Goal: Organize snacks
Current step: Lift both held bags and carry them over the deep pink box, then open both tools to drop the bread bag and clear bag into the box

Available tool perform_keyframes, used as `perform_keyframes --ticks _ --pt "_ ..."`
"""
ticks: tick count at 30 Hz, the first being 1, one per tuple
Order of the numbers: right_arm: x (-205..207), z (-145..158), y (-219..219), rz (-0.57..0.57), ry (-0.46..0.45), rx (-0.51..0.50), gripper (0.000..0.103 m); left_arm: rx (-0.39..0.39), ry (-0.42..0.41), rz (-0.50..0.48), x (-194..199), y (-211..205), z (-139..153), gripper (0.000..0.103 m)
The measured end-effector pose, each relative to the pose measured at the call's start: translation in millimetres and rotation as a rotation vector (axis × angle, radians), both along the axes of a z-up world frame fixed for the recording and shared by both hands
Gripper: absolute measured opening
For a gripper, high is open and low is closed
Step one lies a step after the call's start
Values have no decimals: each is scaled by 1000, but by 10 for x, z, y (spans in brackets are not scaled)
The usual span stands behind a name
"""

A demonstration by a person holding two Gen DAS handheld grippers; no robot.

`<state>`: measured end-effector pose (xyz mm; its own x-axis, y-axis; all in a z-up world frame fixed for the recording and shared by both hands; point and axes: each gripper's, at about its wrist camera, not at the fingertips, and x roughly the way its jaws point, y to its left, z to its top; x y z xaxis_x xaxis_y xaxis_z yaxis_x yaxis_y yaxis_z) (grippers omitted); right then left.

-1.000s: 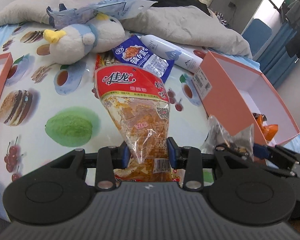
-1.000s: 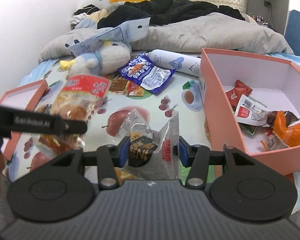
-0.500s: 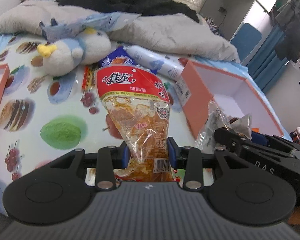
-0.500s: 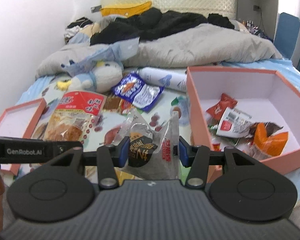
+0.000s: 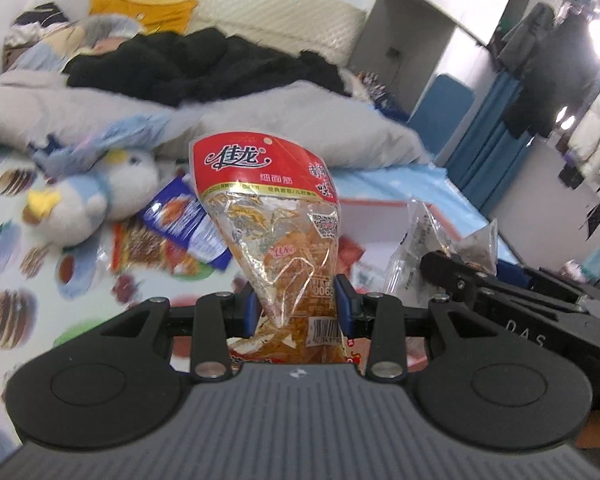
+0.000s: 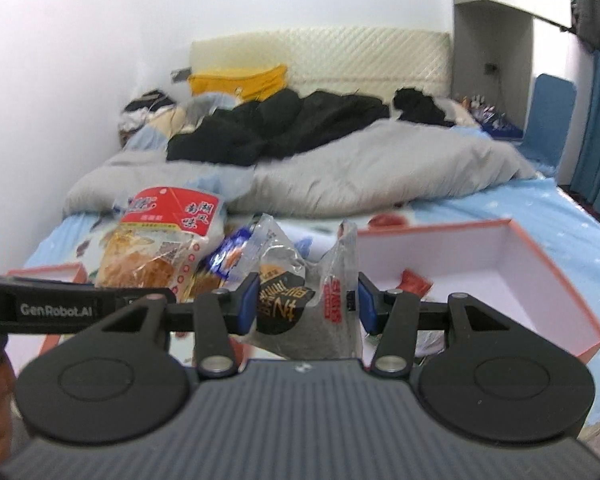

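Two snack bags are in the air at once, one in each claw, and several wrappers already lie in the pink box (image 6: 548,280), which in the right wrist view sits on the bed at about 3 o'clock from the right claw. As a judgement, the sorting is partway through: some snacks are boxed, two are lifted but not yet dropped in, and a blue packet (image 5: 180,220) with a red-and-orange wrapper (image 5: 144,248) beside it lies on the fruit-print sheet (image 5: 12,240), at about 10 o'clock from the left claw, next to the plush bird (image 5: 96,196). A second pink tray edge (image 6: 48,272) shows at 9 o'clock in the right view; what it holds cannot be told.

The left claw (image 5: 296,306) stands partly spread, its blue pads pinching the narrow lower end of the red-topped bag (image 5: 268,216) of orange strips, which rises upright above the pads. The right claw (image 6: 306,304) is a little wider, pinching the clear crinkled bag (image 6: 300,292) with a dark label, its top corners sticking up at 12 o'clock. Both bags hang clear of the bed.
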<state>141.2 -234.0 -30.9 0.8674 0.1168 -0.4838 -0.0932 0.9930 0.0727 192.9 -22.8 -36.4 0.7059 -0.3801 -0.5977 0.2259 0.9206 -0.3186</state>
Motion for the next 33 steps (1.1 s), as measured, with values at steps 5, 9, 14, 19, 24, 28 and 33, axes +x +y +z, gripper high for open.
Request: perform_keyframes --ticks 5,9,14,19,24,28,33 --pt "28 186 -236 -41 -41 6 52 -19 -69 -28 60 -234 304 43" --pt "70 262 -459 -71 -59 -2 52 -35 -101 -54 144 -465 495 42" --pt "163 296 -755 -113 -81 1 52 -70 -116 -102 303 -788 622 42" --pt "294 258 -1067 -151 -85 -8 52 -55 -93 -158 566 -1202 573 42" --pt "484 22 -1395 -198 -11 -2 52 -14 -30 -208 878 -1583 287 43" --pt "664 -282 -1601 -222 77 13 52 19 51 -235 1136 -1813 -90 43" --pt "889 -705 -1819 -244 196 32 52 75 145 -267 1386 -2075 -535 43"
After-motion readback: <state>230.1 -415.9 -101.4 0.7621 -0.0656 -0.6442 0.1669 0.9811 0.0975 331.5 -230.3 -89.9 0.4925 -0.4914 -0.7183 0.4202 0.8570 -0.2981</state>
